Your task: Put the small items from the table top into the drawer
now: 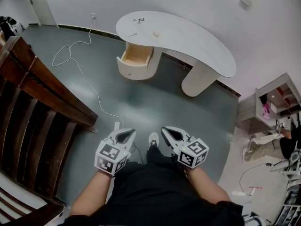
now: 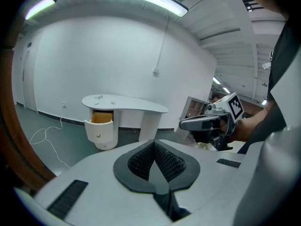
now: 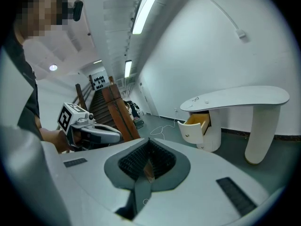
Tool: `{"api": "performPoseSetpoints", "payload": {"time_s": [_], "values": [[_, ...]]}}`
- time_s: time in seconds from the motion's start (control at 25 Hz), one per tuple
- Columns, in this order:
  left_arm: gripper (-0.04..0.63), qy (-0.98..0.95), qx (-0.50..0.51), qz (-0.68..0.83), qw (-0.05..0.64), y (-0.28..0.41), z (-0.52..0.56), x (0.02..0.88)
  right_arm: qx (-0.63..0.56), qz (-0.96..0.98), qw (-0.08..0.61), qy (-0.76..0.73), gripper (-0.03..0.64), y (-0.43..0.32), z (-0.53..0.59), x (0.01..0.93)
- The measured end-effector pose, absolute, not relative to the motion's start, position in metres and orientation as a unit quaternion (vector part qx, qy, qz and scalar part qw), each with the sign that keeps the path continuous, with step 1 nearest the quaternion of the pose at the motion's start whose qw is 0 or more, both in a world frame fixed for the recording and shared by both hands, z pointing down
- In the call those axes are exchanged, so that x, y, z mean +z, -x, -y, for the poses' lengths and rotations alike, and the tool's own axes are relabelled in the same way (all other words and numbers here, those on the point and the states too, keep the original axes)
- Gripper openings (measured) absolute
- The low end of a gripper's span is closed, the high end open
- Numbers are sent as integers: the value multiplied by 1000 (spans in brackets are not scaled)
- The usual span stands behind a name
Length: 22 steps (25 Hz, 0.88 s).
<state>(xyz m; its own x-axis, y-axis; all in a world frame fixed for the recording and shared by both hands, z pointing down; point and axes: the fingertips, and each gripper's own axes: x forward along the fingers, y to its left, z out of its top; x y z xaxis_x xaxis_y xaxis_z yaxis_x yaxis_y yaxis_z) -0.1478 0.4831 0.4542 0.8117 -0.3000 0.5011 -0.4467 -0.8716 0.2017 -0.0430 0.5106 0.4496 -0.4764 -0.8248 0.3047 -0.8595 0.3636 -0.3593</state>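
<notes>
A curved white table (image 1: 197, 39) stands far ahead by the wall. On its left end lie a small metal item (image 1: 138, 20), a thin stick-like piece (image 1: 132, 34) and a small pale piece (image 1: 155, 33). Under that end the drawer (image 1: 136, 55) is pulled open, its wooden inside bare as far as I can see. My left gripper (image 1: 120, 130) and right gripper (image 1: 167, 131) are held side by side low in front of me, well short of the table. Both are shut with nothing between the pads (image 2: 165, 160). The table (image 2: 124, 102) and drawer (image 3: 200, 121) show small in both gripper views.
A dark wooden stair rail (image 1: 37, 107) fills the left side. A white cable (image 1: 84, 79) loops over the grey floor between it and the table. A low shelf unit (image 1: 277, 100) and clutter stand at the right. My shoe (image 1: 154, 139) shows between the grippers.
</notes>
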Motion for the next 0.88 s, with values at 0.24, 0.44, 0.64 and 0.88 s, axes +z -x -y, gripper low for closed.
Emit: {"api": "performPoseSetpoints", "payload": {"time_s": [0.24, 0.44, 0.64, 0.88], "values": [[15, -935, 228, 225, 150, 114, -419, 437, 220, 841, 39, -492, -2, 9, -448, 433], [15, -932, 232, 239, 144, 79, -375, 429, 213, 849, 37, -482, -2, -27, -401, 424], [15, -927, 233, 249, 156, 44, -345, 432, 215, 857, 37, -467, -2, -61, -365, 425], [15, -923, 237, 266, 143, 5, -311, 428, 214, 863, 39, -457, -2, -101, -331, 430]]}}
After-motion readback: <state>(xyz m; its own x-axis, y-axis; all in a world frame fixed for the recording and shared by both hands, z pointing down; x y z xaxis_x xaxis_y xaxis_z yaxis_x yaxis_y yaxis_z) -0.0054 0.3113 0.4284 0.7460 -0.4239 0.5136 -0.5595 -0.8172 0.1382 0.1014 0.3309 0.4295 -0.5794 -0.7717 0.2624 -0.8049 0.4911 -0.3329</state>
